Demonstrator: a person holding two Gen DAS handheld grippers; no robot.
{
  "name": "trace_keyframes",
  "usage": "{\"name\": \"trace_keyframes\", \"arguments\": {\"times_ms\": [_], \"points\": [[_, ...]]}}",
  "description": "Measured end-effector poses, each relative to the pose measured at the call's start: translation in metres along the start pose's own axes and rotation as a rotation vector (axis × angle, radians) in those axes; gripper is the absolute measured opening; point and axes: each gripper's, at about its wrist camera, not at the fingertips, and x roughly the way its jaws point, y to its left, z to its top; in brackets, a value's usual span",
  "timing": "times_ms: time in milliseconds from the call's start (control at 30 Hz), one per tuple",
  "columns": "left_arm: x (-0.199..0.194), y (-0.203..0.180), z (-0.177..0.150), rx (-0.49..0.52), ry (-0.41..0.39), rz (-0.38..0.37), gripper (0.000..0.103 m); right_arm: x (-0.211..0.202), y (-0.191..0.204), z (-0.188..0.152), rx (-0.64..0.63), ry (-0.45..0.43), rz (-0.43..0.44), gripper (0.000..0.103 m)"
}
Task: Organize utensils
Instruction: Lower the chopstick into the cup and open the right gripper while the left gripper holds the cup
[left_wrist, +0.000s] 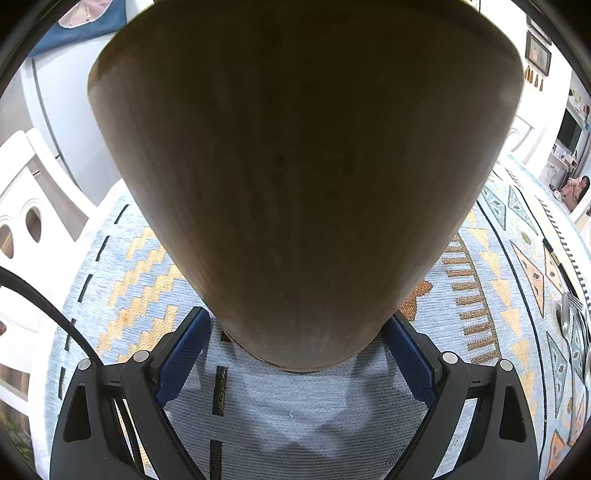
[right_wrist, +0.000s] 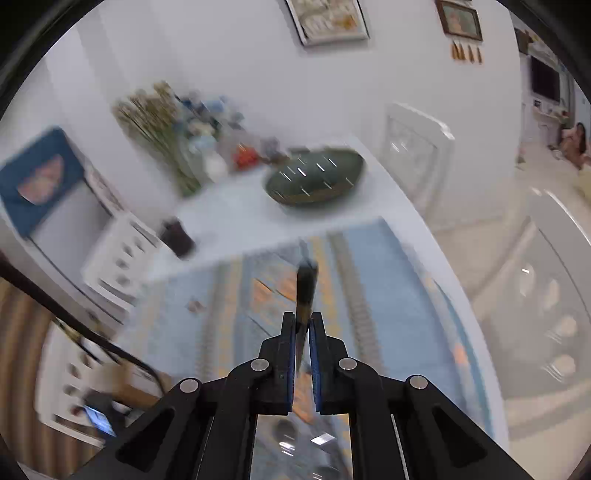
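The right tongs are pinched nearly closed on a thin utensil, probably a knife or a handle seen edge-on; blur hides which. It juts forward, clear above the patterned table. Being stiff, light and slick metal, it could pivot in so narrow a grip, so holding near its middle seems safest. The left tongs stand wide around the base of a large wooden holder, which looks rigid and fairly heavy. More cutlery lies on the table's far right.
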Motion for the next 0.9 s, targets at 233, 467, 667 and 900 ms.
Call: {"name": "trace_keyframes", "arguments": {"times_ms": [233,467,667,900], "points": [[0.002,0.001,0.000,-0.002,0.001,-0.004,0.095,-0.017,0.059,0.036,-0.082,-0.101,0.122,0.006],[0.002,0.001,0.000,-0.002,0.001,-0.004,0.095,-0.019,0.099,0.049,-0.122,-0.111,0.227,0.006],[0.002,0.002,0.000,-0.003,0.000,-0.003,0.094,-0.041,0.144,0.060,-0.177,-0.150,0.372,0.006],[-0.001,0.003,-0.002,-0.004,-0.015,-0.009,0.094,-0.047,0.207,0.059,-0.243,-0.130,0.561,0.006]]}}
